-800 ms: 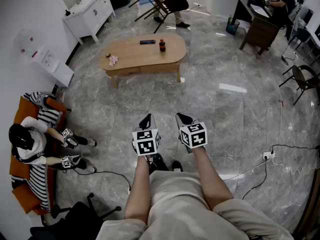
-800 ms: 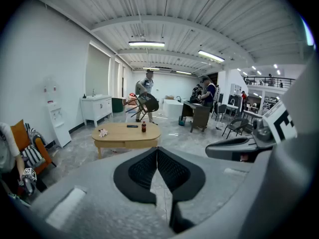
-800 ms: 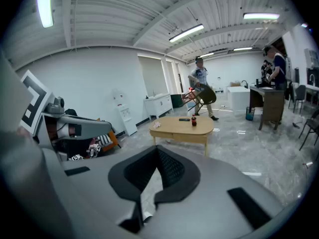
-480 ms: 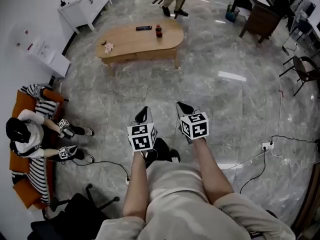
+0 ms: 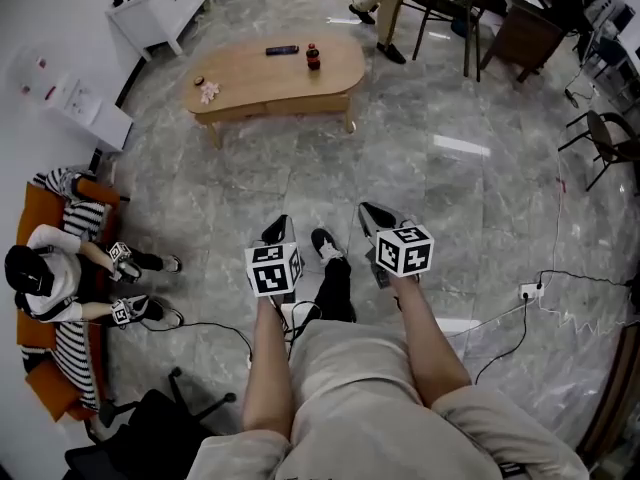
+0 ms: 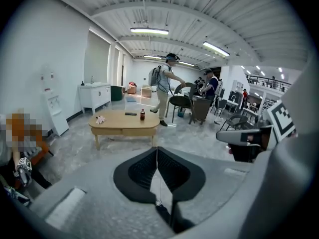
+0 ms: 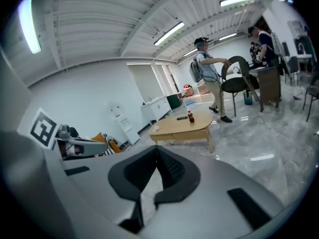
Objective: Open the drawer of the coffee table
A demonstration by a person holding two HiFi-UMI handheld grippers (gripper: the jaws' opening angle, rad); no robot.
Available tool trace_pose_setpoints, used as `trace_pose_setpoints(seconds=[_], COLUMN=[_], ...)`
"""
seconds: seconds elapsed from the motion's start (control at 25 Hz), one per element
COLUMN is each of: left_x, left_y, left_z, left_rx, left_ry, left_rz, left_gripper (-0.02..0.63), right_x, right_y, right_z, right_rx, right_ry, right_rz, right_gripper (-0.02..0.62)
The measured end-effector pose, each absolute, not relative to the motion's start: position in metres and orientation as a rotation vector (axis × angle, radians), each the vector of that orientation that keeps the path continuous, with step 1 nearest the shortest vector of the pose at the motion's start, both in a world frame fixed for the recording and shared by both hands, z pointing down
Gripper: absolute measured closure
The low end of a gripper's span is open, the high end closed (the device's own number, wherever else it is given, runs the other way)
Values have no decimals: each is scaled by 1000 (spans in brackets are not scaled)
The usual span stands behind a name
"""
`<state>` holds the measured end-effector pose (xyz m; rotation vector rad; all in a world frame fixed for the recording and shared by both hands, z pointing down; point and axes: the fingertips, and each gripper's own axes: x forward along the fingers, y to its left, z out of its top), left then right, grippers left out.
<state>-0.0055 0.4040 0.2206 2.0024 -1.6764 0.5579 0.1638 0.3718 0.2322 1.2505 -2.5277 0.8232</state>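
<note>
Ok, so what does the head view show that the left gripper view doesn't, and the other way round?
Only the head view: the wearer's shorts, plus the white floor socket and its cable. Only the left gripper view: the ceiling lights and, head-on, the jaws of the left gripper, shut on nothing. Both: the coffee table across the room, its drawer shut, the bottle and remote on top, the white cabinet and the right gripper.

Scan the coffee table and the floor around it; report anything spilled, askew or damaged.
Nothing stands out. The coffee table stands level, its drawer shut, the bottle upright on top. Only loose cables trail over the floor at right.
</note>
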Motion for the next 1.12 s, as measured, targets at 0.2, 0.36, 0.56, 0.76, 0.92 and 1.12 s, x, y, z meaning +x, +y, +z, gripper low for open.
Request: trace_pose_setpoints(seconds=[0.2, 0.36, 0.56, 0.76, 0.92, 1.12], left_x=[0, 0, -6, -19, -32, -57], left_y=[354, 304, 246, 190, 149, 112], left_z=[218, 223, 222, 232, 242, 261], left_rx=[2011, 2002, 2008, 1956, 1918, 1860], left_ry=[-1644, -1632, -1604, -1593, -1575, -1566], left_rz=[538, 539, 515, 519, 513, 516], left_gripper=[595, 594, 595, 595, 594, 594], right_x=[189, 202, 211, 206, 194, 177], right_y=[341, 303, 251, 203, 157, 106], right_z=[241, 250, 262, 267, 267, 267], right_rx=[1302, 1350, 1408, 1394, 1367, 1334], right_ry=[-2519, -2474, -2418, -2379, -2369, -2350], right_rz=[960, 935, 985, 1002, 1020, 995], right_gripper=[580, 580, 580, 580, 580, 580])
